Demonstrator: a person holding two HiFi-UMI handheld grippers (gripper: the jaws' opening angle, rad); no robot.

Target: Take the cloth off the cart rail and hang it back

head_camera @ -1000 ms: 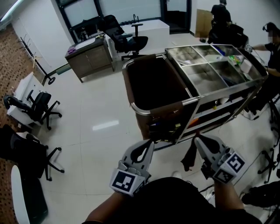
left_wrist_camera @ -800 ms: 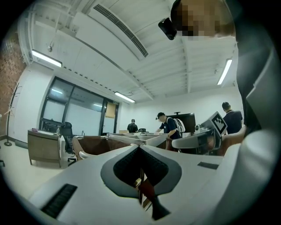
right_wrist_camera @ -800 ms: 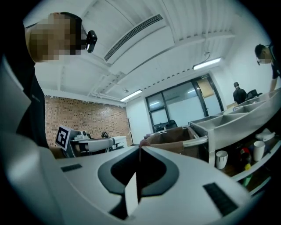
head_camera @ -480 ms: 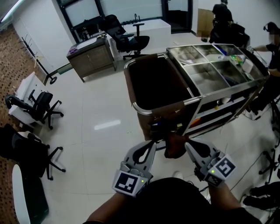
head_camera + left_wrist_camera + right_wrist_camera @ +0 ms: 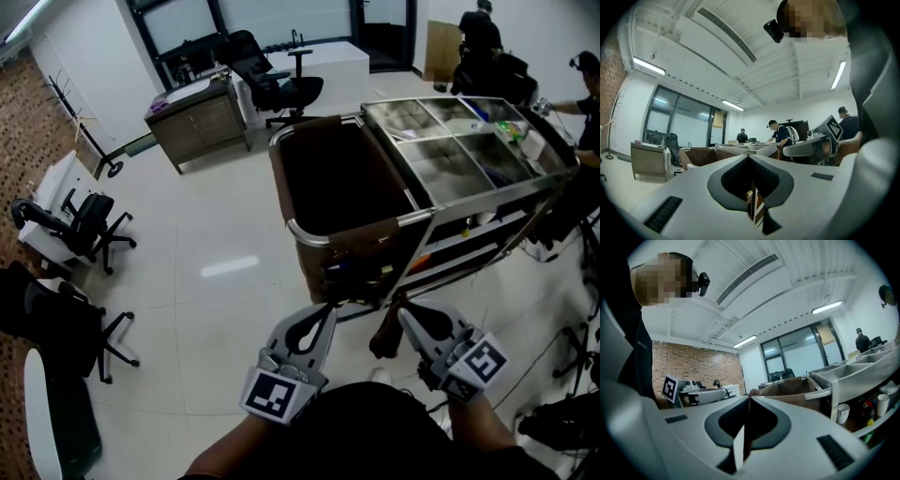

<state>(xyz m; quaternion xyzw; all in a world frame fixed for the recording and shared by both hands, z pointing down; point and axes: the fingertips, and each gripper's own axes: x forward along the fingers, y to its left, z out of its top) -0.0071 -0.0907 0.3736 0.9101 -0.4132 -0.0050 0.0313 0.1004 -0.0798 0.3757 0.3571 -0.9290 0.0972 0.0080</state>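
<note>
The cart [image 5: 361, 230] stands just ahead of me, with a metal rail round a brown bag and steel trays [image 5: 459, 150] on its right half. My right gripper [image 5: 401, 312] is shut on the top of a dark reddish-brown cloth [image 5: 384, 337], which hangs down free in front of the cart's near end. In the right gripper view only a small brown tip of the cloth [image 5: 750, 392] shows at the closed jaws of the right gripper [image 5: 750, 395]. My left gripper [image 5: 326, 309] is beside it on the left, shut and holding nothing; its jaws also meet in the left gripper [image 5: 749, 157] view.
Office chairs [image 5: 84, 230] stand at the left and one [image 5: 281, 89] by a wooden desk [image 5: 192, 117] at the back. People [image 5: 478, 33] work behind the cart at the right. Cables and chair legs [image 5: 572, 356] lie on the floor at the right.
My right gripper has moved left toward the left gripper with the cloth in it, and the cloth has swung with it. The left gripper has stayed put.
</note>
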